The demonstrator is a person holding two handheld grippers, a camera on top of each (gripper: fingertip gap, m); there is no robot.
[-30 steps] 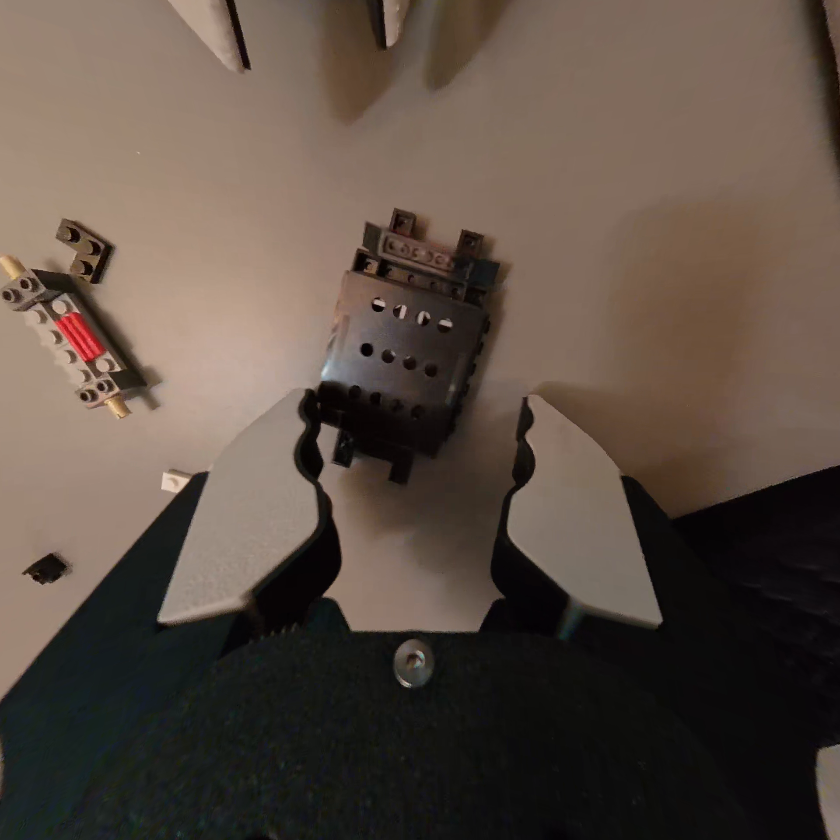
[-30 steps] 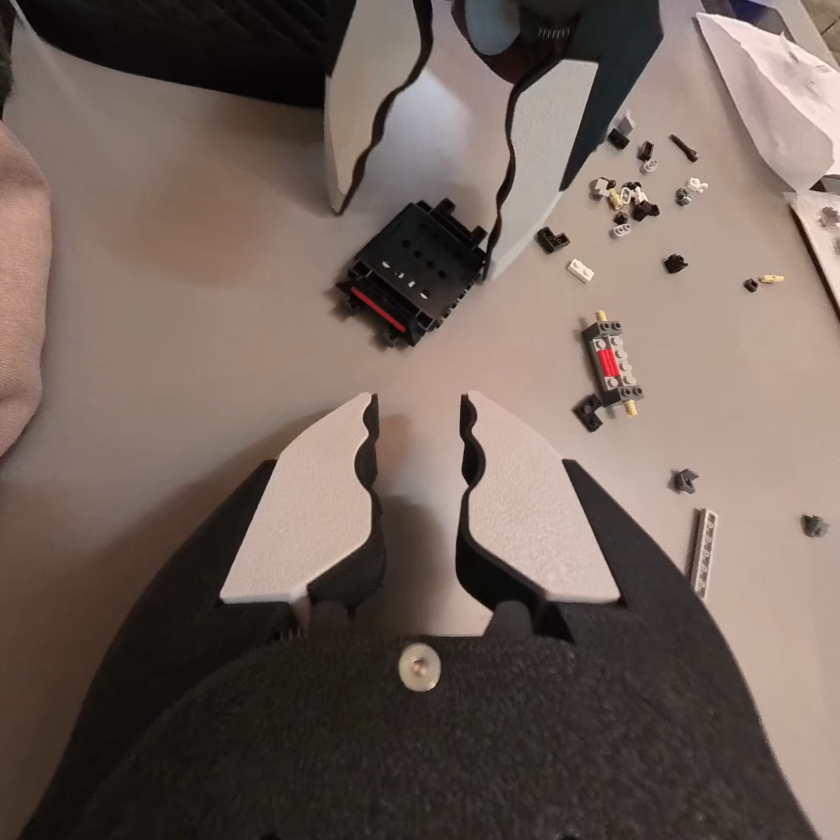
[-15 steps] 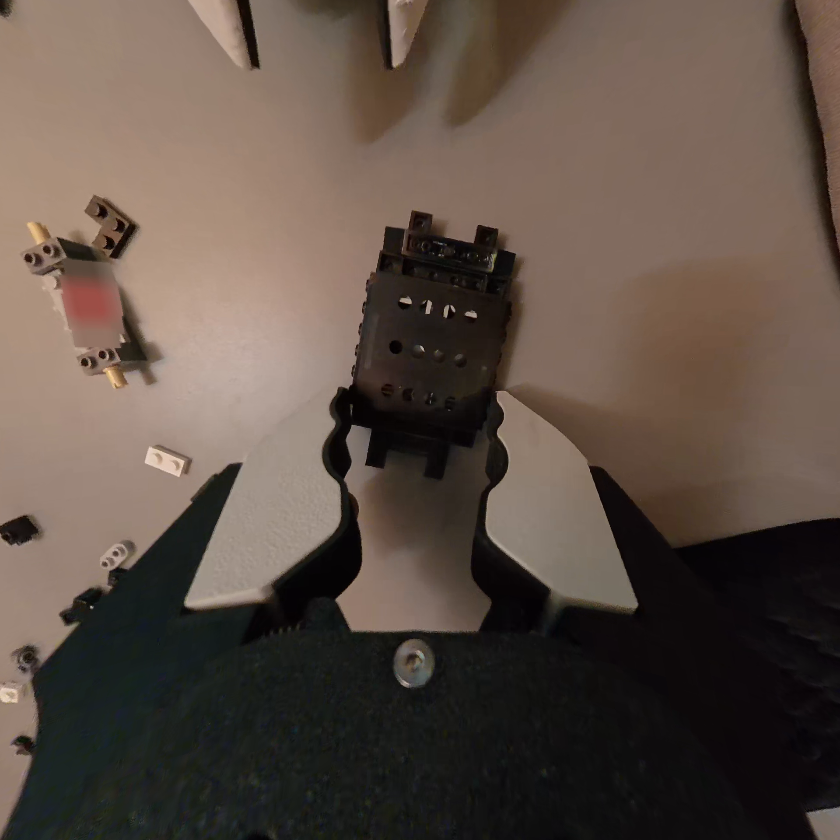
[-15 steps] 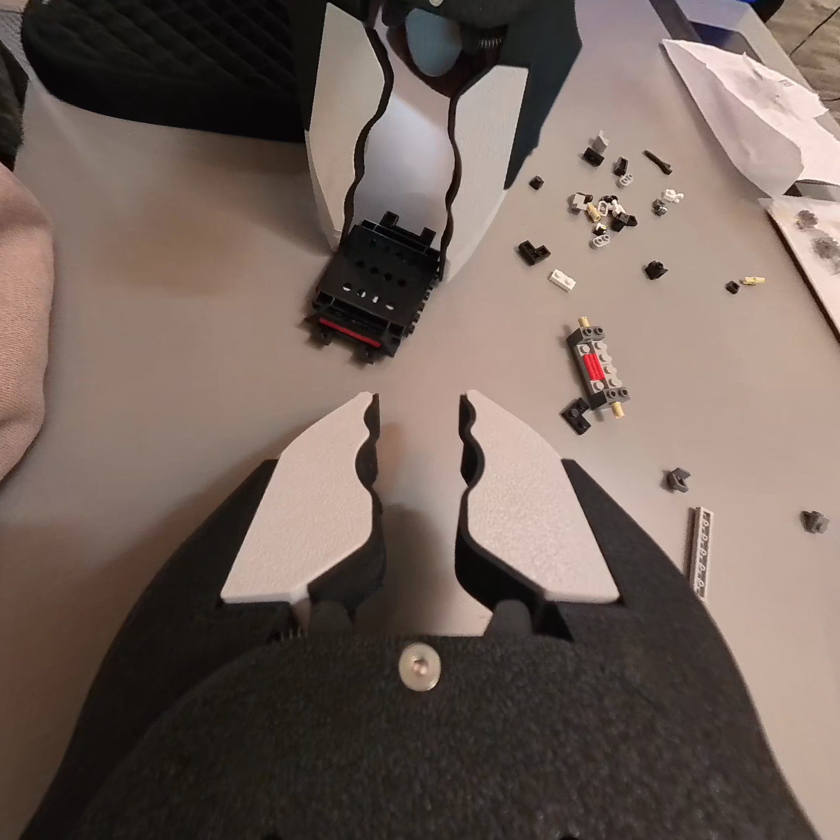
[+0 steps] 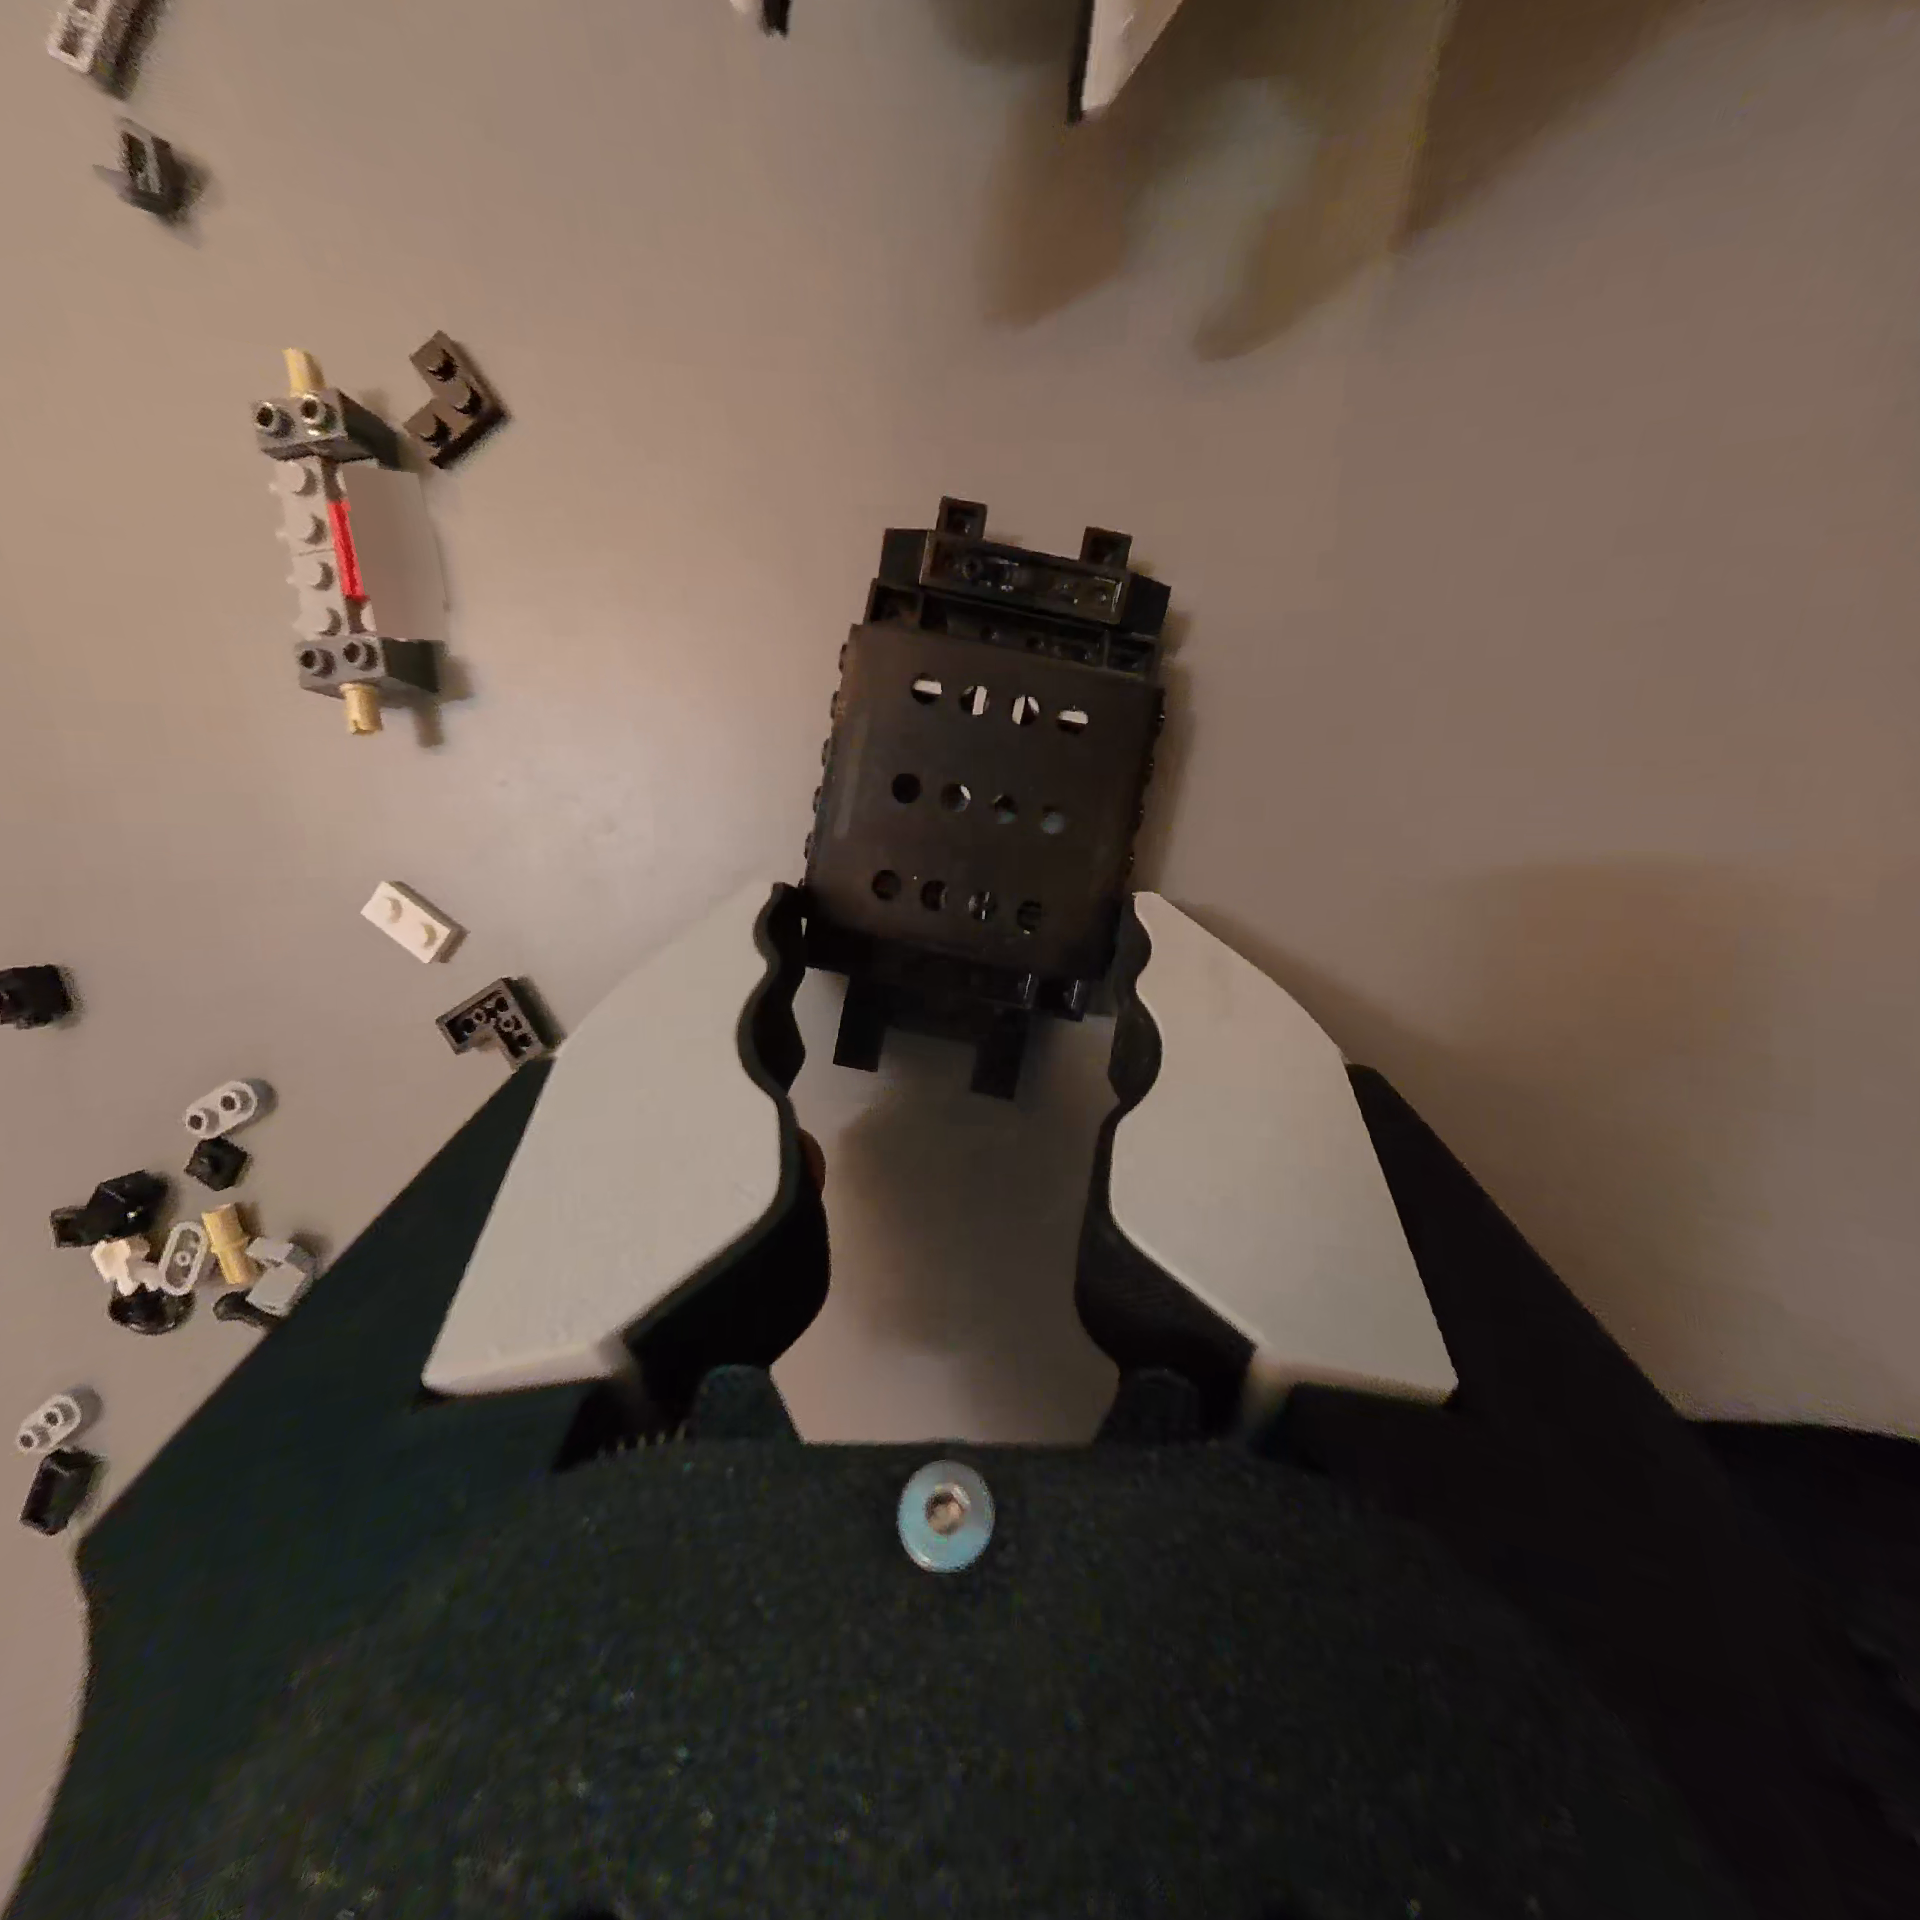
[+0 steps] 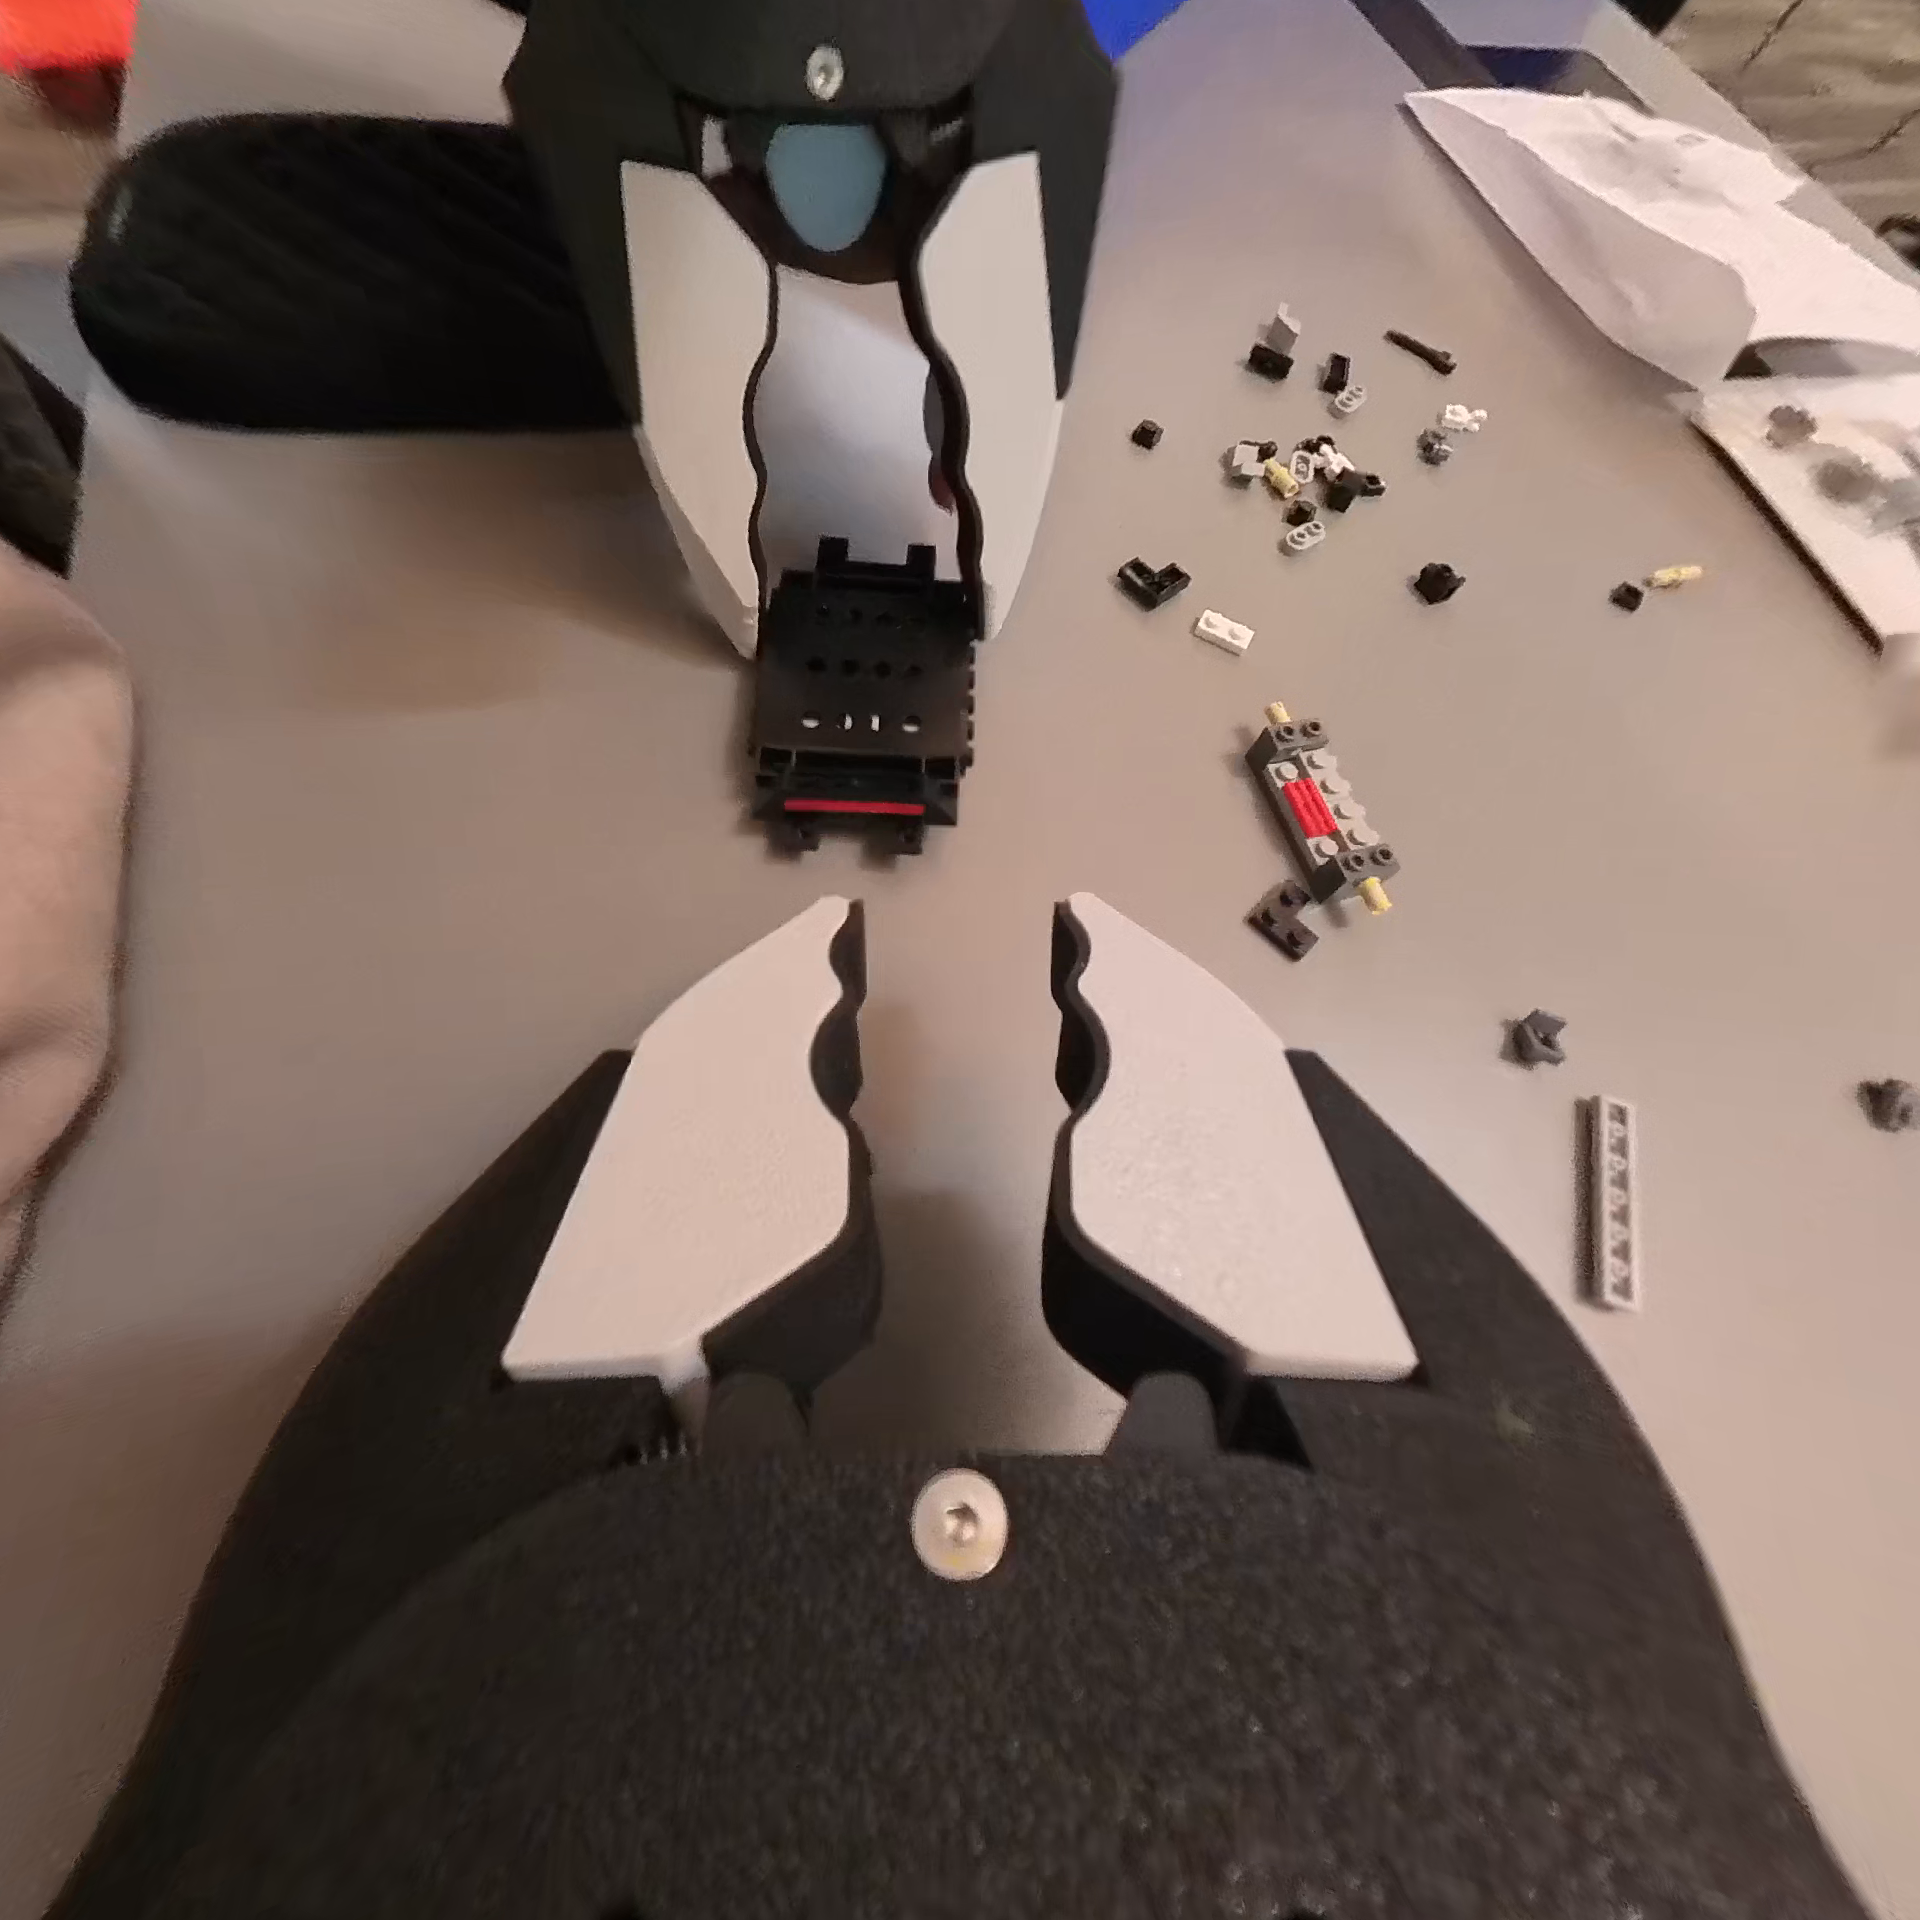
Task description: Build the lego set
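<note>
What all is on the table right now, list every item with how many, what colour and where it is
black chassis assembly: one, black with a red strip, table centre, between the left gripper's fingertips
axle assembly: one, grey with red centre and tan pins, right of the chassis
corner plates: two, black, one by the axle assembly, one farther back
small flat plate: one, white, behind the axle assembly
long plate: one, grey, near right
loose small parts: a pile, black, grey, white, tan, far right
papers: white, far right edge
padded pouch: one, black, far left
table: grey
left gripper: closed on the chassis
right gripper: open, empty
</note>
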